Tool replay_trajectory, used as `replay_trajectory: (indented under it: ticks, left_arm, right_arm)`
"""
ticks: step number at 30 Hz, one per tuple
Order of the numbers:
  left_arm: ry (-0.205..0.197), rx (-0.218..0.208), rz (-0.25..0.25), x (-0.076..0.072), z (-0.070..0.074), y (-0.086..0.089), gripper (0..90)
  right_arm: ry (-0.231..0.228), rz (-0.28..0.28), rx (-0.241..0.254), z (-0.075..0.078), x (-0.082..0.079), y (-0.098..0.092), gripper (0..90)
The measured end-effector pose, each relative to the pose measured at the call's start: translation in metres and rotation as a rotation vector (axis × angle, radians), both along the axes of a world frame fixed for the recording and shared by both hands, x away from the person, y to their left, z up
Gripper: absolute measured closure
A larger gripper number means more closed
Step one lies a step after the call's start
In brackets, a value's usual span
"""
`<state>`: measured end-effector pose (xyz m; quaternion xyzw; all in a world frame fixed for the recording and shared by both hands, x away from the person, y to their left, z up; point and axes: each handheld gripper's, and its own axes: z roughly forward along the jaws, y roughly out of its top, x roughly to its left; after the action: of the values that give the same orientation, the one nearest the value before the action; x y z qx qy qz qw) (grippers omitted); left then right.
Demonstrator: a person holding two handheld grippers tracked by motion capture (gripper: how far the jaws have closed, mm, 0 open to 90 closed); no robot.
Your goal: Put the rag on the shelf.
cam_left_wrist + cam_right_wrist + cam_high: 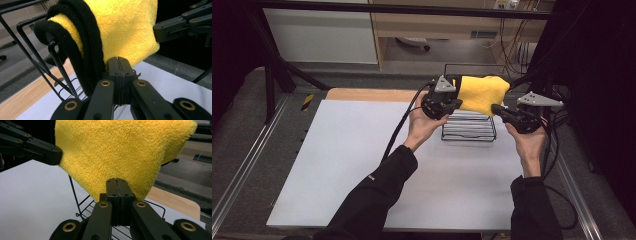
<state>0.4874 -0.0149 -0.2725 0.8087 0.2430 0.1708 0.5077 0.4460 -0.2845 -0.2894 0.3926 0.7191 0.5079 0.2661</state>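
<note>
Fingers of the left gripper and right gripper each pinch a lower edge of the yellow towel draped over the black wire rack on the desk.

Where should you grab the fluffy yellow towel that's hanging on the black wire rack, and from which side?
Probably by its bottom corners, one from each side. The yellow towel drapes over the wire rack, so the lower edge hangs free and thin enough to pinch. That is how it is held: the left gripper and the right gripper are each shut on a hanging corner.
</note>
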Motion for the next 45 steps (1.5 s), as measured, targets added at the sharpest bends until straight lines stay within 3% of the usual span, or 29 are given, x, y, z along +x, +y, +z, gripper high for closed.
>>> replay_trajectory:
  ticks: [5, 10, 17, 20, 23, 30, 35, 40, 45]
  left_arm:
    - [-0.008, -0.002, -0.003, -0.002, 0.001, 0.002, 89.8]
    - [-0.005, -0.006, -0.002, -0.007, 0.007, 0.011, 87.0]
    - [0.009, 0.032, 0.018, -0.021, 0.008, 0.038, 62.1]
    - [0.032, 0.044, 0.026, -0.028, 0.002, 0.056, 50.0]
    - [0.038, 0.055, 0.046, -0.036, -0.007, 0.075, 43.5]
    - [0.084, 0.075, 0.077, -0.060, -0.033, 0.124, 24.6]
    - [0.085, 0.078, 0.121, -0.077, -0.053, 0.159, 13.2]
    - [0.090, 0.075, 0.158, -0.091, -0.075, 0.189, 7.9]
    - [0.104, 0.067, 0.192, -0.102, -0.098, 0.214, 6.7]
  right_arm:
    - [-0.011, 0.009, 0.003, 0.000, -0.002, 0.001, 87.2]
    - [-0.040, 0.023, 0.007, 0.011, -0.012, 0.003, 78.8]
    - [-0.054, 0.031, 0.034, 0.028, -0.026, 0.011, 55.9]
    - [-0.043, 0.026, 0.051, 0.032, -0.032, 0.016, 40.7]
    - [-0.033, 0.031, 0.052, 0.031, -0.038, 0.021, 28.5]
    - [-0.008, 0.038, 0.062, 0.019, -0.052, 0.027, 11.5]
    - [0.010, 0.048, 0.029, 0.003, -0.059, 0.033, 7.0]
    - [0.047, 0.066, 0.013, -0.016, -0.064, 0.039, 3.5]
    - [0.090, 0.079, 0.030, -0.040, -0.067, 0.042, 1.6]
